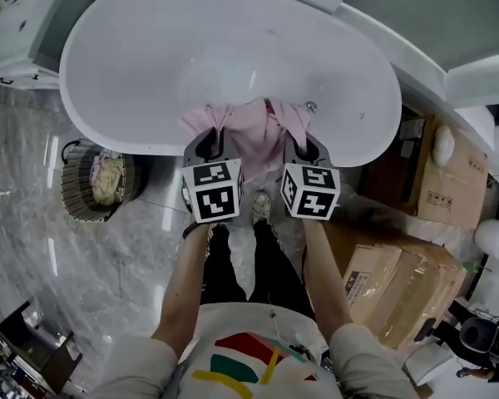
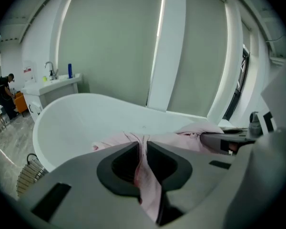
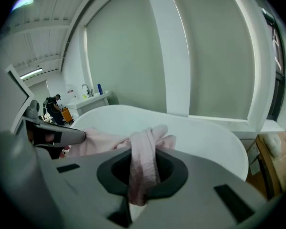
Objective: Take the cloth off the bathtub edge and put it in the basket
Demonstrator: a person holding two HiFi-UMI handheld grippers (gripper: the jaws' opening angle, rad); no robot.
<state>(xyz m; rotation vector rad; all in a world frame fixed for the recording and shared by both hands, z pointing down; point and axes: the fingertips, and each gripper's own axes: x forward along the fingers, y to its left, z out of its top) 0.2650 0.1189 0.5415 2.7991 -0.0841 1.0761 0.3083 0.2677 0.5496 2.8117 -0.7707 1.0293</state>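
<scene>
A pale pink cloth hangs over the near rim of the white bathtub, its lower end trailing down toward the person's legs. My left gripper is shut on the cloth's left top corner, where a thin fold runs between the jaws. On the right top corner my right gripper is shut too, with a bunched roll of cloth pinched between its jaws. The woven basket stands on the floor to the left of the tub, with light fabric inside it.
Cardboard boxes are stacked on the floor at the right. The tub's chrome drain knob sits just beyond the cloth. A counter with a tap stands past the tub's far end, with a person beside it. Grey marble floor spreads left.
</scene>
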